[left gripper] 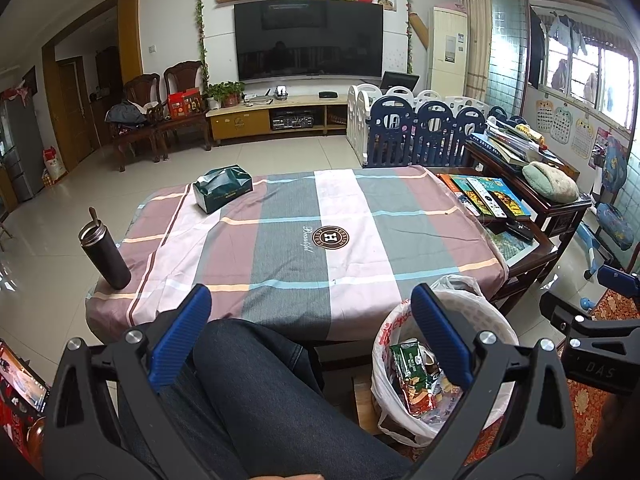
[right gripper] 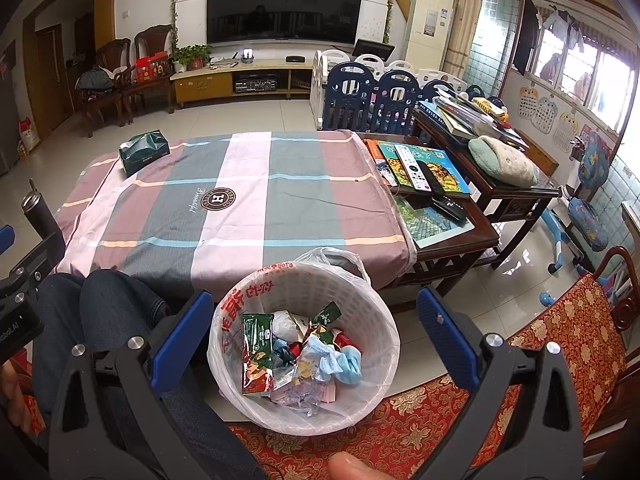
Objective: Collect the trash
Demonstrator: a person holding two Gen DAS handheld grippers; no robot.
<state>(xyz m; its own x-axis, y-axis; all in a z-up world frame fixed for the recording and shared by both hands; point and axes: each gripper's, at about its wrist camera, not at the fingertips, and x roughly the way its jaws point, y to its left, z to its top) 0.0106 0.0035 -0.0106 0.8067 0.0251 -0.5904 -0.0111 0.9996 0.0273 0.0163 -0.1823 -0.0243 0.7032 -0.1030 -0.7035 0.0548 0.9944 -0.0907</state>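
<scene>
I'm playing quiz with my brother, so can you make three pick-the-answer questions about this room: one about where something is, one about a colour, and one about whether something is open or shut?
1. Where is the white trash basket?
A. On the striped tablecloth
B. On the floor beside the table
C. On the TV stand

2. What colour is the tissue box?
A. Dark green
B. Yellow
C. Orange

3. How is the right gripper?
A. Shut on a wrapper
B. Shut on the dark bottle
C. Open and holding nothing

Answers:
1 B, it stands below the edge of the striped tablecloth, lined with a bag and holding wrappers.
2 A, the box at the table's far left corner is dark green.
3 C, its blue fingers are spread wide, with only the basket showing between them.
</scene>
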